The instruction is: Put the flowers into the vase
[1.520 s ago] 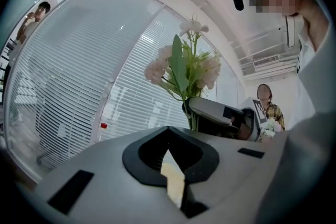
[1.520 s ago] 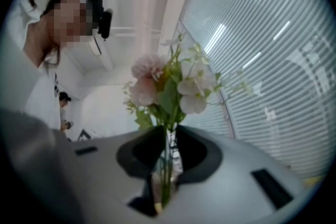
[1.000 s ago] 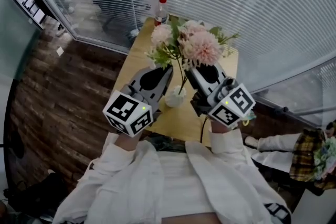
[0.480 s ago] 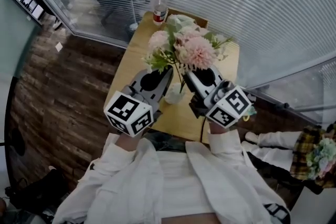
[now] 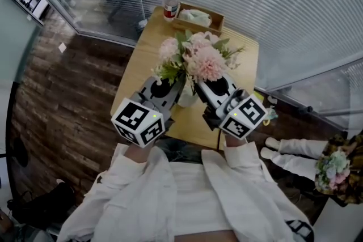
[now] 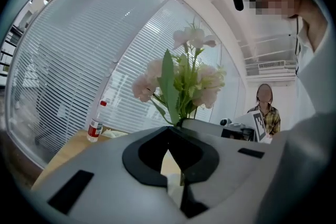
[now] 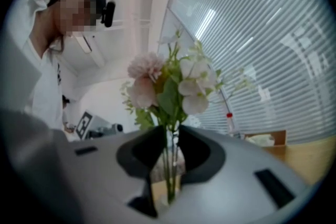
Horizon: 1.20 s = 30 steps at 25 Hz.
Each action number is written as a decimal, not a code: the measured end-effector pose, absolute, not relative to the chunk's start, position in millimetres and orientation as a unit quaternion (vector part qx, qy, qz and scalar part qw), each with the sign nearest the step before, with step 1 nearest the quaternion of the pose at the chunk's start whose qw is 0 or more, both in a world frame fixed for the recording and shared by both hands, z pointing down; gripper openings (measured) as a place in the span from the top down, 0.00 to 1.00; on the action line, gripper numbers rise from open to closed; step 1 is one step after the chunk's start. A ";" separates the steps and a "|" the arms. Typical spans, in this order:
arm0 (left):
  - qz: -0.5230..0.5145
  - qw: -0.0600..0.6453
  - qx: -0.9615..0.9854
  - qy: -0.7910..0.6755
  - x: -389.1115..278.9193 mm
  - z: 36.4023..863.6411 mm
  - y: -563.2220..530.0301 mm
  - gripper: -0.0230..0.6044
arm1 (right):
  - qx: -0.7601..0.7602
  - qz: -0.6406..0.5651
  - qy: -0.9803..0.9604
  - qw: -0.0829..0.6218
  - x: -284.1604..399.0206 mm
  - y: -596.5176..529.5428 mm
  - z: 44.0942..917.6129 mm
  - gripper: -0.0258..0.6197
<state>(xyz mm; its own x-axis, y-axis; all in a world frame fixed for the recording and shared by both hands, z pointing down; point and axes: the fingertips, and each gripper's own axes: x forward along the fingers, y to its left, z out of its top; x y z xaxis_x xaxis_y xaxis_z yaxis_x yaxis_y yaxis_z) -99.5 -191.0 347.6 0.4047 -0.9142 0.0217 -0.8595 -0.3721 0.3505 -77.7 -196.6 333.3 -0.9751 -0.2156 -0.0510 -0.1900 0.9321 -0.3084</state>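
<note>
right gripper (image 7: 170,131): jaws pinching the stems of the artificial flowers (image 7: 173,84), blooms above the tips. left gripper (image 6: 169,129): tips pressed together, bouquet rising just past them; stem caught or not, cannot tell. white vase (image 5: 188,97) below, between both sets of jaws, stems reaching down to it. beyond: wooden table (image 5: 148,59), water bottle (image 5: 171,1), wooden tray (image 5: 199,17).

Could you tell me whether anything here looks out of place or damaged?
Nothing stands out: the left gripper and right gripper hold the flowers upright above the white vase on the table, and nothing is spilled.
</note>
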 end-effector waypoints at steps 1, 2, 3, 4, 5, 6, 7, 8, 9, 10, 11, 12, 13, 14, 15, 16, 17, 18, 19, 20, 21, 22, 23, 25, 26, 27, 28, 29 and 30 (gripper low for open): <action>-0.088 0.157 0.823 -0.538 -98.2 349.8 -190.4 0.95 | -0.106 -0.155 0.981 0.037 -75.8 -196.0 337.1 0.85; -0.087 0.159 0.823 -0.538 -97.4 352.2 -190.1 0.95 | -0.108 -0.158 0.981 0.032 -74.4 -195.3 340.9 0.85; -0.087 0.162 0.823 -0.538 -97.3 354.4 -190.2 0.95 | -0.107 -0.161 0.981 0.026 -74.0 -194.6 344.1 0.85; -0.087 0.165 0.823 -0.537 -98.1 356.2 -190.4 0.95 | -0.106 -0.164 0.981 0.021 -74.5 -193.9 346.6 0.85; -0.086 0.167 0.822 -0.537 -99.2 357.4 -190.5 0.95 | -0.104 -0.168 0.980 0.017 -75.4 -193.4 348.3 0.85; -0.085 0.170 0.822 -0.537 -100.5 358.3 -190.5 0.95 | -0.104 -0.172 0.979 0.013 -76.2 -193.3 349.5 0.85; -0.084 0.173 0.822 -0.536 -101.5 359.3 -190.4 0.95 | -0.106 -0.175 0.979 0.011 -76.7 -193.7 350.6 0.85; -0.083 0.176 0.822 -0.535 -102.2 360.4 -190.5 0.95 | -0.109 -0.178 0.978 0.008 -77.0 -194.3 351.8 0.85; -0.083 0.179 0.823 -0.533 -102.5 361.5 -190.8 0.95 | -0.112 -0.180 0.977 0.006 -77.2 -194.8 352.8 0.85; -0.081 0.181 0.823 -0.532 -102.5 362.4 -191.4 0.95 | -0.112 -0.181 0.977 0.003 -77.6 -195.2 353.5 0.85; -0.079 0.183 0.824 -0.531 -102.3 363.2 -192.3 0.95 | -0.111 -0.183 0.977 0.001 -78.1 -195.4 354.1 0.85; -0.075 0.184 0.824 -0.530 -102.0 364.0 -193.2 0.95 | -0.109 -0.185 0.977 -0.002 -78.5 -195.6 354.9 0.85; -0.072 0.185 0.825 -0.529 -101.5 365.1 -193.8 0.95 | -0.108 -0.187 0.976 -0.006 -78.7 -196.2 356.3 0.85; -0.069 0.186 0.826 -0.528 -101.1 366.8 -193.9 0.95 | -0.108 -0.189 0.976 -0.009 -78.5 -196.8 358.6 0.84; -0.068 0.188 0.826 -0.527 -100.6 368.9 -193.3 0.95 | -0.109 -0.192 0.975 -0.013 -77.9 -197.4 361.4 0.84; -0.067 0.190 0.826 -0.526 -100.3 371.4 -192.5 0.95 | -0.111 -0.196 0.974 -0.016 -77.0 -197.8 364.4 0.84; -0.067 0.193 0.825 -0.526 -100.3 373.8 -191.9 0.95 | -0.112 -0.200 0.973 -0.019 -76.5 -198.2 367.1 0.84; -0.067 0.196 0.825 -0.526 -100.6 376.2 -191.9 0.95 | -0.111 -0.204 0.973 -0.021 -76.5 -198.7 369.4 0.83; -0.067 0.200 0.824 -0.526 -101.1 378.5 -192.4 0.95 | -0.110 -0.207 0.972 -0.022 -77.0 -199.2 371.3 0.83; -0.066 0.204 0.823 -0.526 -101.5 380.6 -192.9 0.95 | -0.110 -0.211 0.971 -0.024 -77.7 -199.8 373.2 0.82; -0.066 0.207 0.823 -0.525 -101.7 382.4 -193.2 0.95 | -0.112 -0.213 0.970 -0.027 -78.2 -200.3 375.0 0.81; -0.064 0.210 0.823 -0.525 -101.7 383.6 -193.0 0.95 | -0.116 -0.214 0.969 -0.031 -78.3 -200.6 376.5 0.81; -0.063 0.211 0.823 -0.524 -101.4 384.2 -192.2 0.95 | -0.119 -0.216 0.968 -0.033 -77.9 -200.3 377.6 0.80; -0.059 0.210 0.824 -0.524 -99.1 385.4 -188.3 0.95 | -0.125 -0.219 0.967 -0.039 -75.0 -197.1 379.8 0.79; -0.057 0.210 0.824 -0.523 -97.2 386.9 -185.4 0.95 | -0.128 -0.221 0.966 -0.041 -72.6 -194.4 381.5 0.79; -0.055 0.211 0.824 -0.523 -95.0 388.9 -182.3 0.95 | -0.129 -0.221 0.966 -0.044 -70.1 -191.4 383.4 0.78; -0.054 0.212 0.824 -0.522 -92.9 390.9 -179.4 0.95 | -0.130 -0.220 0.966 -0.046 -67.7 -188.3 385.3 0.78; -0.055 0.214 0.824 -0.522 -91.3 392.6 -176.9 0.95 | -0.131 -0.219 0.966 -0.050 -65.9 -185.5 387.2 0.77; -0.055 0.215 0.824 -0.522 -90.3 393.8 -175.0 0.95 | -0.130 -0.220 0.965 -0.053 -65.0 -183.2 388.7 0.77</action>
